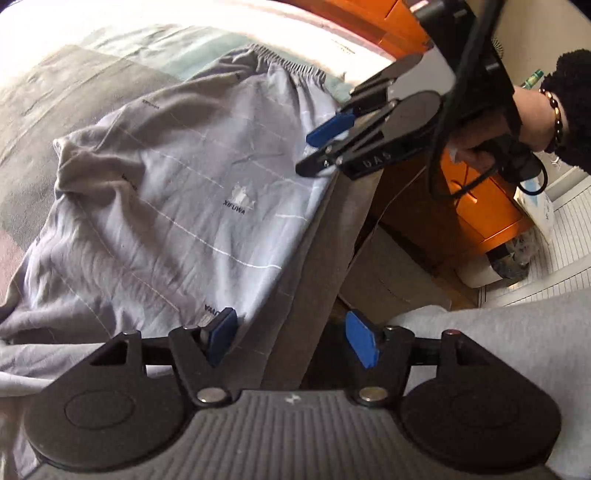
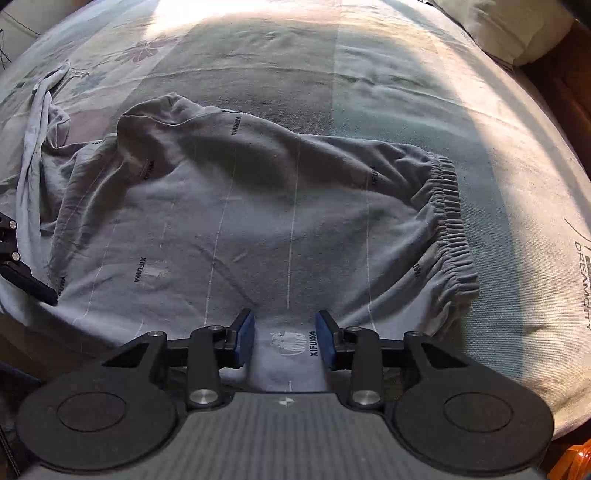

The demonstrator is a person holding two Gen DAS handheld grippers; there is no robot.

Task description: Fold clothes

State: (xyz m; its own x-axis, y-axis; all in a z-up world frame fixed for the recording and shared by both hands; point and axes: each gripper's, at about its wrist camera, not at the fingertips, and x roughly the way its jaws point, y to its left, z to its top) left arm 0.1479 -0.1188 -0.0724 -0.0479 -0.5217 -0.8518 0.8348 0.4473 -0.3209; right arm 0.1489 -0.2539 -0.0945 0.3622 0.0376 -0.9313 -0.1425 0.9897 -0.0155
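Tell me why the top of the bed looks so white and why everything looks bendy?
In the left wrist view, sunlight washes out the far strip of the patchwork bedspread, losing its pattern; in the right wrist view, a softer bright band crosses the bedspread while the grey-blue pyjama trousers with the elastic waistband lie in shade. The fisheye lens curves the bed edges in both views.

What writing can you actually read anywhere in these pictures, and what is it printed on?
"XIFUWA": repeated across the grey-blue trousers, clearest by the logo.
"DREAMCITY": on the mattress edge.
"DAS", roughly, seen upside down: on the right gripper; blurred, uncertain.
Nothing else is readable.
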